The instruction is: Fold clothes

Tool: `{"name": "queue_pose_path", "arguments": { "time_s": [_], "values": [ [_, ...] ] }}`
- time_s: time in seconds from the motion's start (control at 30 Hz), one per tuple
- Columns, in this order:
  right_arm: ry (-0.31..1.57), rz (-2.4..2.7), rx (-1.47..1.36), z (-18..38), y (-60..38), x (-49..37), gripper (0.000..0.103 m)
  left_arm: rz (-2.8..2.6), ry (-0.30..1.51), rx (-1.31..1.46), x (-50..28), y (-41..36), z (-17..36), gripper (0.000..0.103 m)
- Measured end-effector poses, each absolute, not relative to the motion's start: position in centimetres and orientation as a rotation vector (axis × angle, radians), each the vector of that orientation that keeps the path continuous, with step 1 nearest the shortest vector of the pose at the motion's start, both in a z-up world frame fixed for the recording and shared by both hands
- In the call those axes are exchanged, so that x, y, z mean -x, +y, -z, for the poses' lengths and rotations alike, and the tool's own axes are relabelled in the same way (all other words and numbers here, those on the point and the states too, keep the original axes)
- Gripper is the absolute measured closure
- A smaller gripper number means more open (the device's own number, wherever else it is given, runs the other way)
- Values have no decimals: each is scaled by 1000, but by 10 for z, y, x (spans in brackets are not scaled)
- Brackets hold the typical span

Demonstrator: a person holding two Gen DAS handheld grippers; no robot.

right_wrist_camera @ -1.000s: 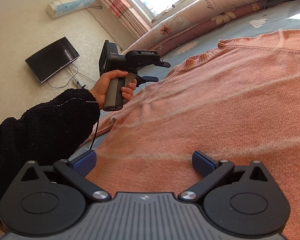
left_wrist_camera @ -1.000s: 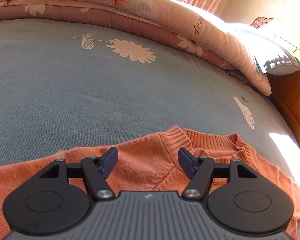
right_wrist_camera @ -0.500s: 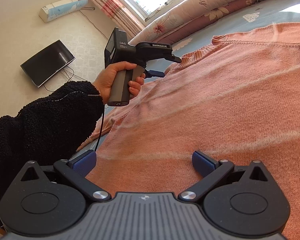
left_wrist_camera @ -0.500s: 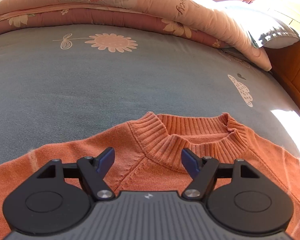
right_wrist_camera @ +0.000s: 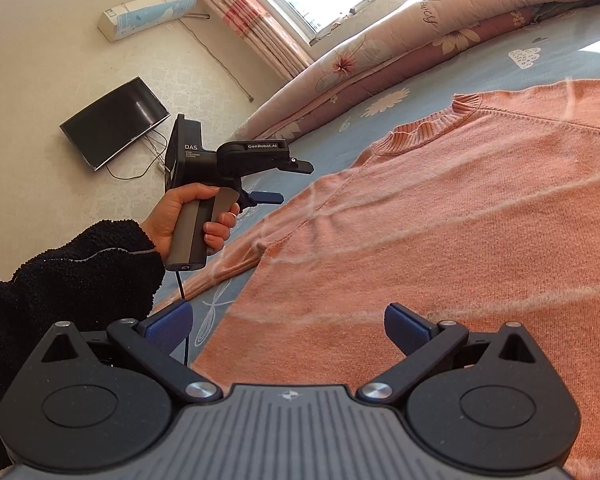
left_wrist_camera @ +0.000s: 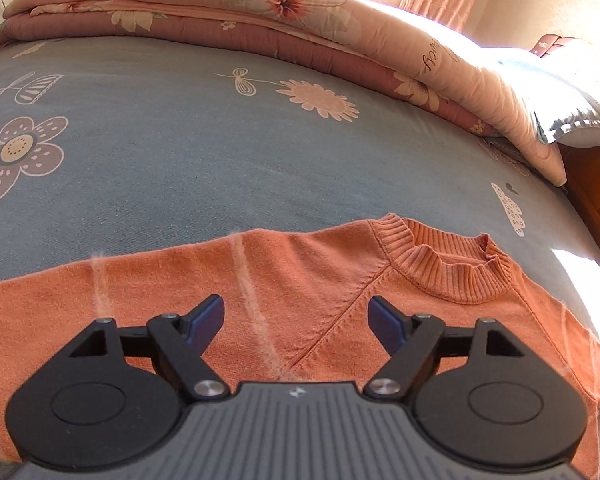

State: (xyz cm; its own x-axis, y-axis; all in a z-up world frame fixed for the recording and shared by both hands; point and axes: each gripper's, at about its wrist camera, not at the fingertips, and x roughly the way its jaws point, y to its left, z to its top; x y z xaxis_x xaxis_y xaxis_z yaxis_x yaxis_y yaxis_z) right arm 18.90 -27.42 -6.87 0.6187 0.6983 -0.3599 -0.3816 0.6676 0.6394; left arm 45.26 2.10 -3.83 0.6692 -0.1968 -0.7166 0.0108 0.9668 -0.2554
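Observation:
An orange knit sweater [left_wrist_camera: 300, 280] with pale stripes lies flat on the blue bed sheet, its ribbed collar [left_wrist_camera: 452, 276] to the right in the left wrist view. My left gripper [left_wrist_camera: 298, 320] hovers open above the shoulder and sleeve seam, nothing between its fingers. In the right wrist view the sweater [right_wrist_camera: 440, 220] spreads across the bed, and my right gripper [right_wrist_camera: 288, 324] stands open over its lower left edge. The left gripper [right_wrist_camera: 288, 184] also shows there, held by a hand [right_wrist_camera: 180, 216] in a black fleece sleeve, above the sweater's sleeve.
A folded pink floral quilt [left_wrist_camera: 260, 20] lies along the far side of the bed, with a pillow [left_wrist_camera: 572, 120] at the right. Blue sheet [left_wrist_camera: 180, 152] with flower prints stretches beyond the sweater. A dark TV screen [right_wrist_camera: 114, 122] hangs on the wall.
The left gripper has shifted left along the sweater's shoulder, so the collar now sits off to the right. The right gripper has stayed about where it was. Both remain open.

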Motion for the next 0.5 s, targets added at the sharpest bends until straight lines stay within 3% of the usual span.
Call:
{"name": "queue_pose_path", "arguments": {
  "time_s": [0.3, 0.5],
  "values": [
    [715, -597, -586, 97, -280, -205, 0, 123, 802, 317, -510, 19, 75, 24],
    [708, -592, -536, 96, -274, -201, 0, 115, 832, 248, -491, 17, 57, 24]
  ]
}}
